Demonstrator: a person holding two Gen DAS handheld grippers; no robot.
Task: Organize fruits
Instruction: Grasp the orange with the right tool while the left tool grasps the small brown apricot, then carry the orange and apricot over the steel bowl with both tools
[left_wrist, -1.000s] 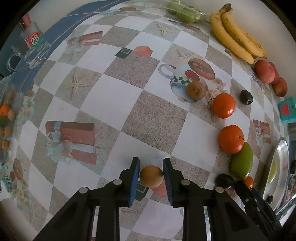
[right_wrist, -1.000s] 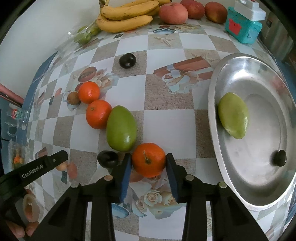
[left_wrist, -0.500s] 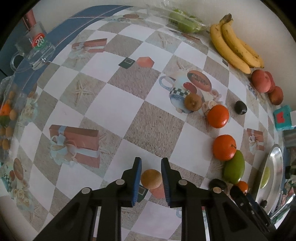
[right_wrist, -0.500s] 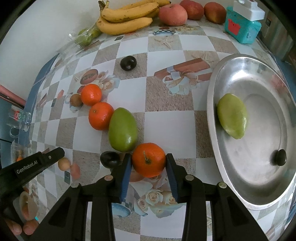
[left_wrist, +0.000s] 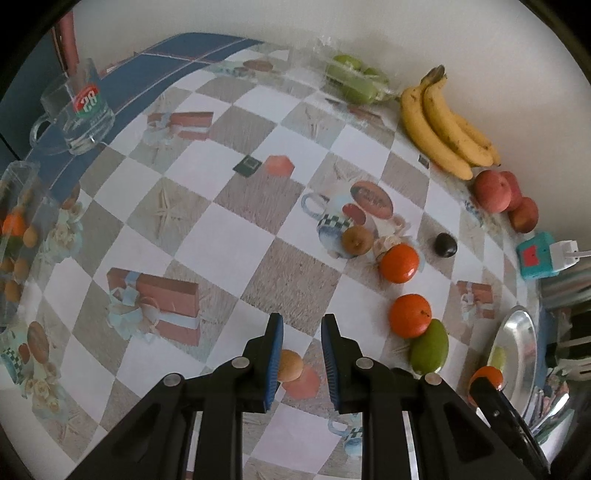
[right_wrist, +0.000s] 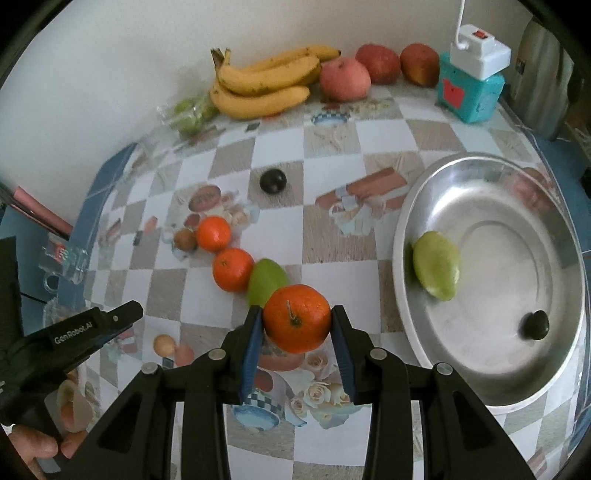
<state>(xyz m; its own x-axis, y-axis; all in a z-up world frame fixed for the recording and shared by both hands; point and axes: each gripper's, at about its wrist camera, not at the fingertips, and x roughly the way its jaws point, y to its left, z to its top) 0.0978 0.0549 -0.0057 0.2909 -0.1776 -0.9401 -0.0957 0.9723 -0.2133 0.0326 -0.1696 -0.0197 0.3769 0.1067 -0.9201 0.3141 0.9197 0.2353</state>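
The right gripper (right_wrist: 297, 325) is now lifting an orange (right_wrist: 296, 318), clamped between its fingers, just left of the tray (right_wrist: 491, 402), while the left gripper (left_wrist: 301, 360), closed on nothing, is rising off a small brown fruit (left_wrist: 290, 364), left behind farther left of the tray.

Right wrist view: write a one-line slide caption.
Right tool grips an orange beside a metal tray holding a green mango.

Lots of bare tablecloth (left_wrist: 229, 243) on the left, easy to pass over. Blocked on the right by a row of oranges (left_wrist: 410, 315) and a green mango (left_wrist: 429, 347). Open floor in the metal tray (right_wrist: 506, 280), past its mango (right_wrist: 437, 269).
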